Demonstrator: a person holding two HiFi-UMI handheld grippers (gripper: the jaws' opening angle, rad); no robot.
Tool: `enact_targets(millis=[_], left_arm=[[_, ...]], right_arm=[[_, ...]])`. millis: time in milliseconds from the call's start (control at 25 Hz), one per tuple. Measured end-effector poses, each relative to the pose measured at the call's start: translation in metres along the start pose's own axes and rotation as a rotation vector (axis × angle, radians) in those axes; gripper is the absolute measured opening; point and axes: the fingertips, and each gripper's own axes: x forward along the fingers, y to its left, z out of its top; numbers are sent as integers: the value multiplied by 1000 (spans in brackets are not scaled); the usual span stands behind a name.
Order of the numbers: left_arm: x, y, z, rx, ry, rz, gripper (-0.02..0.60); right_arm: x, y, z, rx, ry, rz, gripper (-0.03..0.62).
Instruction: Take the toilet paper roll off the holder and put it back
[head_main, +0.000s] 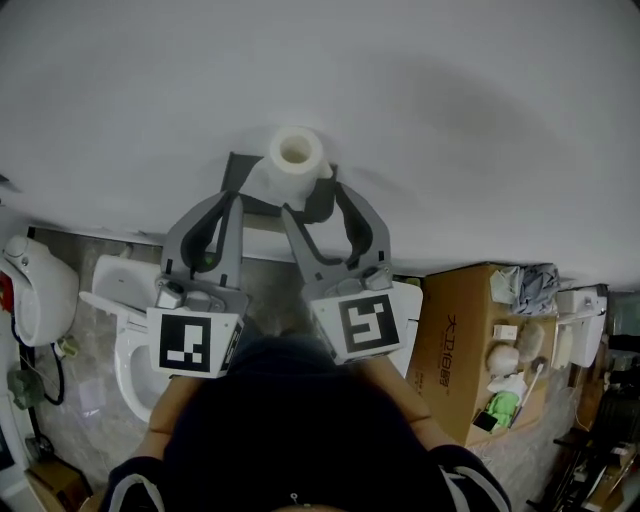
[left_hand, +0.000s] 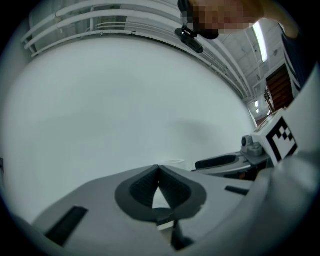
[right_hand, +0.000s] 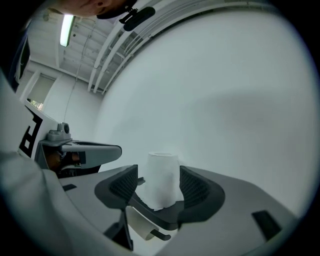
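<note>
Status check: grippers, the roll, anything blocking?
Left hand-held gripper shut, empty. Right hand-held gripper open, jaws flanking toilet paper roll, not clamped. Roll upright atop holder. Nothing blocking.

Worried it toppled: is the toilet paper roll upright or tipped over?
Upright: the toilet paper roll stands on end atop the holder, its core hole facing up in the head view.

Dim, even light is washing the pale wall (head_main: 450, 90) ahead of the right gripper (right_hand: 159, 186), a ceiling tube (right_hand: 65, 30) is glaring up to its left, a faint shadow (right_hand: 240, 110) is lying beyond its jaws, and fisheye warping is bending and darkening all 3 views' edges.
</note>
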Motion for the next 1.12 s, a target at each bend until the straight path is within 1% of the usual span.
enact_targets(millis=[80,200,280,400,560,640,800,960,1120], left_arm=[[0,1,-2,-1,15,15,2],[5,7,-7,-3,37,33,2],[11,11,-8,-2,26,34,2],[21,15,-5,-6,1,12,2],[31,16,-8,-15,27,-34,2],[37,17,-7,-18,15,-59,2],[45,20,-13,-25,24,-90,2],[53,20,-15,-47,40,-122,2],[58,22,-16,-49,26,-144,2]], right_arm=[[4,0,-2,2,6,10,259],[11,-1,-7,-4,22,2,270],[17,-2,-10,-9,34,-11,275],[23,-7,-12,2,48,-42,282],[30,-10,-13,3,65,-70,285],[33,-8,-14,1,76,-75,285],[41,-8,-17,-3,91,-94,295],[50,-13,-18,1,96,-119,313],[53,-14,-18,-13,117,-127,324]])
